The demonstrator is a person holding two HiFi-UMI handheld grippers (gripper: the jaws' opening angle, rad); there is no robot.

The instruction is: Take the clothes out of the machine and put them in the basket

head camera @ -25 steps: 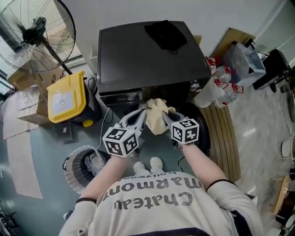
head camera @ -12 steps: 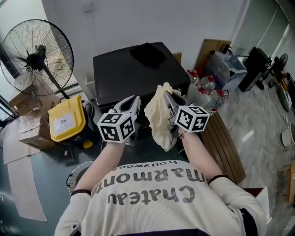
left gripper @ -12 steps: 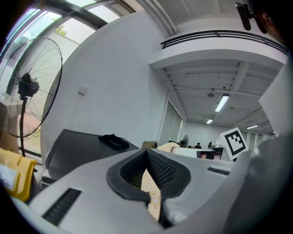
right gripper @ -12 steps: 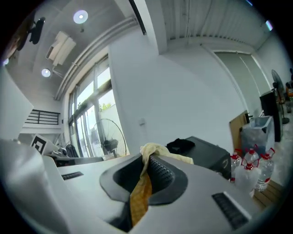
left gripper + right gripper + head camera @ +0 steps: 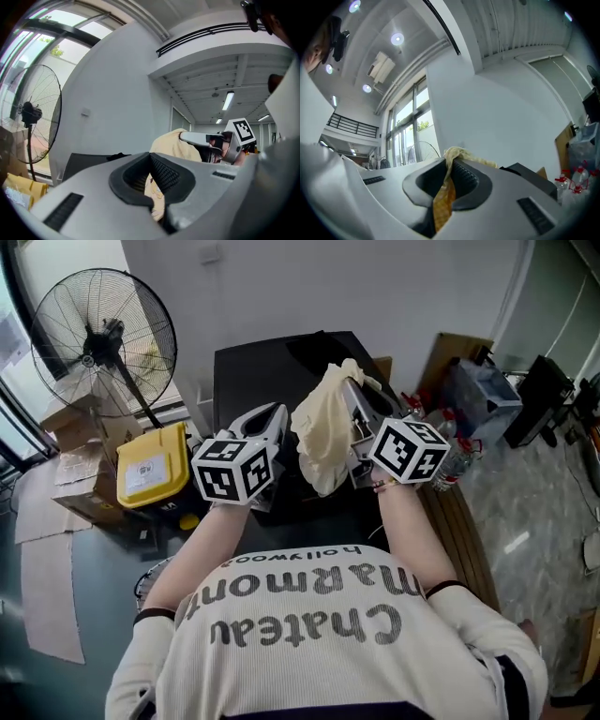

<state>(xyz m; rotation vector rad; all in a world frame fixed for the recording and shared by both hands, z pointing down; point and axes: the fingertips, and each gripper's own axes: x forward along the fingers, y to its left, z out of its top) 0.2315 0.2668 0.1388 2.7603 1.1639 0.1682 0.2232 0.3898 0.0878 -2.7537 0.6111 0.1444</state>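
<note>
Right gripper (image 5: 352,395), fingers clamped on cloth (image 5: 319,446), has risen clear of machine (image 5: 262,371). Left gripper (image 5: 274,415), fingers narrow and empty, alongside. Extraction done; deposit remains.

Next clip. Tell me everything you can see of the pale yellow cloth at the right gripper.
The cloth is pale yellow, soft and crumpled, and looks like thin woven fabric. One bunched edge is pinched between the fingers of the right gripper, which is shut on it; a small tuft pokes out past the tips. The rest hangs down in loose folds in the air, with the black machine beyond it. Nothing else appears to touch it.
</note>
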